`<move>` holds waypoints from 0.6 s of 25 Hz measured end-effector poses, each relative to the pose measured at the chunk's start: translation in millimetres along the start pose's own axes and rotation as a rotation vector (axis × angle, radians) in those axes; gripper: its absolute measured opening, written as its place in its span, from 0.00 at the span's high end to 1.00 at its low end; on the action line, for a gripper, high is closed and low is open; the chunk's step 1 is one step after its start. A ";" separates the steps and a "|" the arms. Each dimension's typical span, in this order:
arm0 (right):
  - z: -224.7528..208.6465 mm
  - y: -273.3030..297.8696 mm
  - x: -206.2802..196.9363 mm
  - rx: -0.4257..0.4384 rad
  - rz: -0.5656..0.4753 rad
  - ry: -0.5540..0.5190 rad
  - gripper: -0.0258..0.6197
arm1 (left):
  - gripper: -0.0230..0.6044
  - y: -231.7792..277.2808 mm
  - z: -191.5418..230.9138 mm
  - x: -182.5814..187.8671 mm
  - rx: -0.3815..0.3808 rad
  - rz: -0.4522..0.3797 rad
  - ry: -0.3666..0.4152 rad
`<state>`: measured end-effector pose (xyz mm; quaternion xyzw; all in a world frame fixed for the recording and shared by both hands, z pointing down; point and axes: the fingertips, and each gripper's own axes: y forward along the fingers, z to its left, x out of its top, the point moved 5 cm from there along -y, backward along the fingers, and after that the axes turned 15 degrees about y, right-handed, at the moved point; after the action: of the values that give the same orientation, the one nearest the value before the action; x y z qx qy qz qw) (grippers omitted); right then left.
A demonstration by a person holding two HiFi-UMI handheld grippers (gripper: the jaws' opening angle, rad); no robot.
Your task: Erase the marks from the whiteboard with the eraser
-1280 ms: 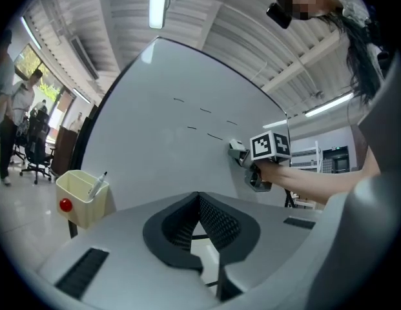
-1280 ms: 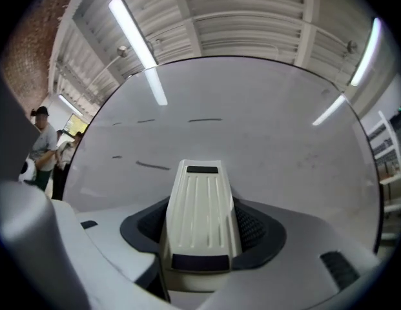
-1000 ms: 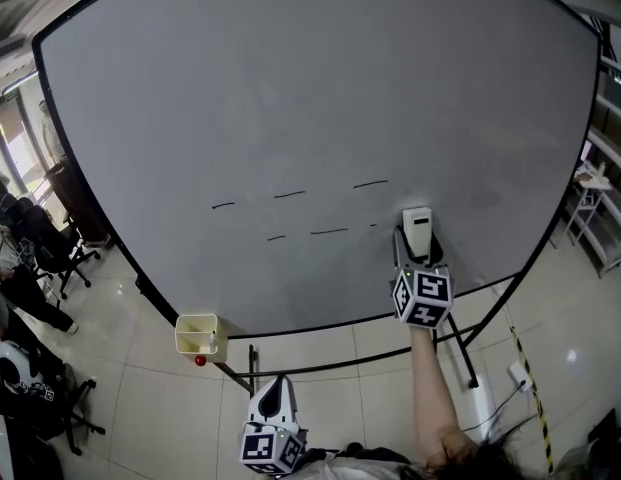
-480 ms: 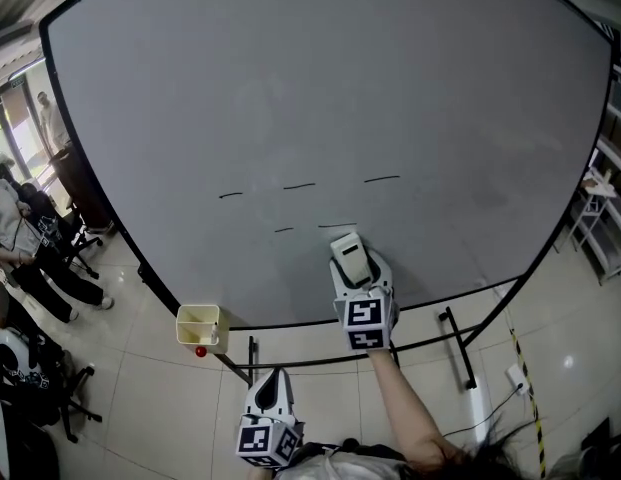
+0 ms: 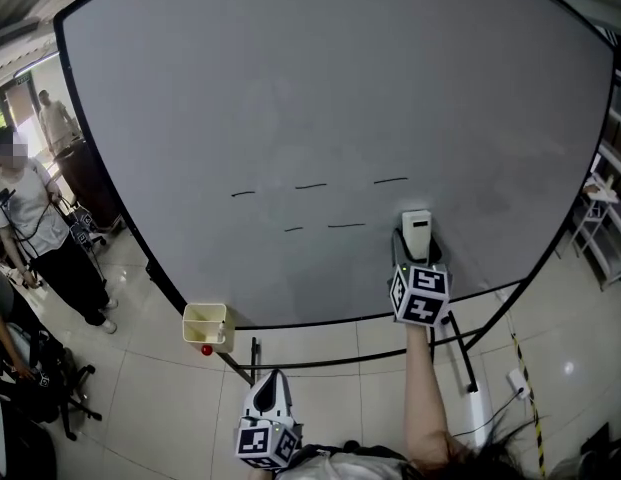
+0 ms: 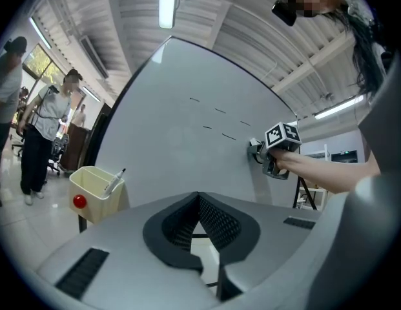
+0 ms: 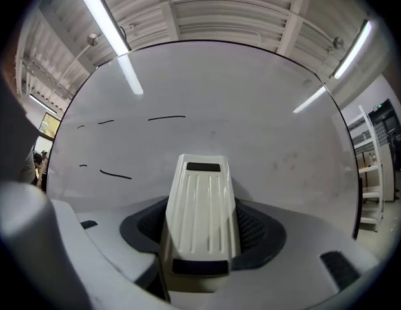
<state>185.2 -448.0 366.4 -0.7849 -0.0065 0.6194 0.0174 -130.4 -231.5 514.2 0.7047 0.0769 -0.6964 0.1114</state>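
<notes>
The whiteboard [image 5: 320, 88] fills the head view and carries two rows of short black dashes [image 5: 311, 185]. My right gripper [image 5: 418, 256] is shut on a white eraser [image 5: 417, 230], which presses flat on the board just right of the lower row's longest dash [image 5: 346, 225]. In the right gripper view the eraser [image 7: 201, 205] sits between the jaws, with the dashes [image 7: 166, 117] up and to its left. My left gripper [image 5: 271, 388] hangs low near my body, away from the board, jaws shut on nothing [image 6: 199, 202].
A yellow cup [image 5: 205, 325] holding a marker hangs at the board's lower left corner, a red ball under it. The board's stand legs [image 5: 460, 348] reach over the tiled floor. People [image 5: 35, 218] and office chairs stand left; a shelf rack [image 5: 600, 218] right.
The eraser swept left along the lower row, then back right to about where it started. The small dot at that row's right end no longer shows. A person walked in at left.
</notes>
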 end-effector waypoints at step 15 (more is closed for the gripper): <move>170.1 -7.2 -62.1 0.252 0.193 -0.213 0.54 | 0.98 -26.7 20.1 3.0 0.018 -0.020 -0.018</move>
<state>5.4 -439.4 387.5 -0.7035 0.1445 0.6937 0.0551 -156.8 -211.3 509.8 0.6986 0.0768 -0.7045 0.0987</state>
